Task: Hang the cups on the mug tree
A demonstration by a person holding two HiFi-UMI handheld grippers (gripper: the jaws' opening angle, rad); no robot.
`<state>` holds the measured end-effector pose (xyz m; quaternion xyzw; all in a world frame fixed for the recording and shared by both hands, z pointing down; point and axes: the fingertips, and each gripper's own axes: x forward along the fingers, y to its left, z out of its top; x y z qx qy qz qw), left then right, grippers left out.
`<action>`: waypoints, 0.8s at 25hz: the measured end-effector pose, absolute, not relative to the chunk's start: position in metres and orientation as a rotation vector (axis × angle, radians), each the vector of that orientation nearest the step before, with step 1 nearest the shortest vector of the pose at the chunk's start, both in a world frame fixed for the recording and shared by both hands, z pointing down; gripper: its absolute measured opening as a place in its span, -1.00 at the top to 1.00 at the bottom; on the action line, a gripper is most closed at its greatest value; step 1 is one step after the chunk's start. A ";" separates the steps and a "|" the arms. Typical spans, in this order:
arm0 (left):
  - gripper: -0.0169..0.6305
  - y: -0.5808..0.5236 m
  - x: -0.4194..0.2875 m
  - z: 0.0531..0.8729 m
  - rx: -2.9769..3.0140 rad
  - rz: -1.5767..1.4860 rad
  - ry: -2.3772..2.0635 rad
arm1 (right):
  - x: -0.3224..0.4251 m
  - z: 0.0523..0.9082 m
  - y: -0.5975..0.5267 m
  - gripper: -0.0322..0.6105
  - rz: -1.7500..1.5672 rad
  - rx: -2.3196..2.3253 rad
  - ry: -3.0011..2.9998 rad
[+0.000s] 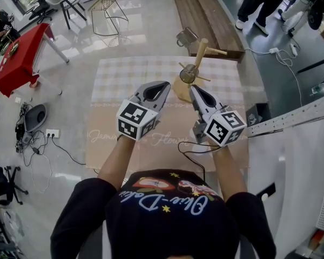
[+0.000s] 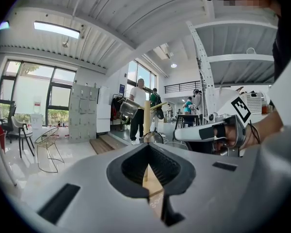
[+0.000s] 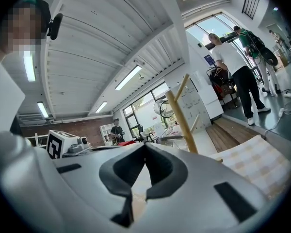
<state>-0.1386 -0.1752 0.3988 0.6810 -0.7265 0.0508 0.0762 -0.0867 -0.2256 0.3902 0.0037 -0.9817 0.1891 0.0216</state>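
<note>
Upper left of head view: red table, wire chair beyond it, both on the floor well apart from the work; no concern

Left claw clenched, nothing between its jaws, held low over the checked desk, pointing at the mug tree

Mug tree stands at frame centre, toward the far edge of the desk. Upper cup, metal, hangs on a peg at the tree's left. Lower cup sits on a lower peg, just ahead of both claw tips. No loose cup seen on the desk

Judgement: hanging looks done or nearly so. If the lower cup needs seating, nudge its handle fully down the peg and keep off the post, since the tree looks light and could tip

Right claw clenched, empty, close beside the tree base

In the way: pegs sticking out toward both claws; black cable trailing on the desk under the right claw

Upper right: wooden bench, people standing, well clear
</note>
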 end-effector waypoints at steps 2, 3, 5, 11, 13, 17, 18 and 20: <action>0.93 -0.175 -0.138 0.398 2.044 0.150 -2.177 | -0.087 0.391 -0.225 0.88 0.579 0.010 -3.040; 0.93 -0.175 -0.138 0.398 2.044 0.150 -2.177 | -0.087 0.391 -0.225 0.88 0.576 0.010 -3.040; 0.93 -0.174 -0.138 0.399 2.043 0.154 -2.178 | -0.087 0.391 -0.225 0.88 0.570 0.008 -3.039; 0.93 -0.172 -0.140 0.397 2.042 0.156 -2.178 | -0.087 0.391 -0.224 0.88 0.562 0.006 -3.036; 0.93 -0.172 -0.140 0.397 2.041 0.156 -2.178 | -0.087 0.391 -0.224 0.88 0.559 0.006 -3.034; 0.93 -0.172 -0.139 0.398 2.039 0.157 -2.178 | -0.088 0.392 -0.223 0.88 0.556 -0.001 -3.031; 0.93 -0.172 -0.139 0.399 2.037 0.157 -2.178 | -0.088 0.392 -0.222 0.88 0.554 -0.003 -3.029; 0.93 -0.171 -0.140 0.400 2.031 0.155 -2.179 | -0.088 0.394 -0.221 0.88 0.550 -0.005 -3.026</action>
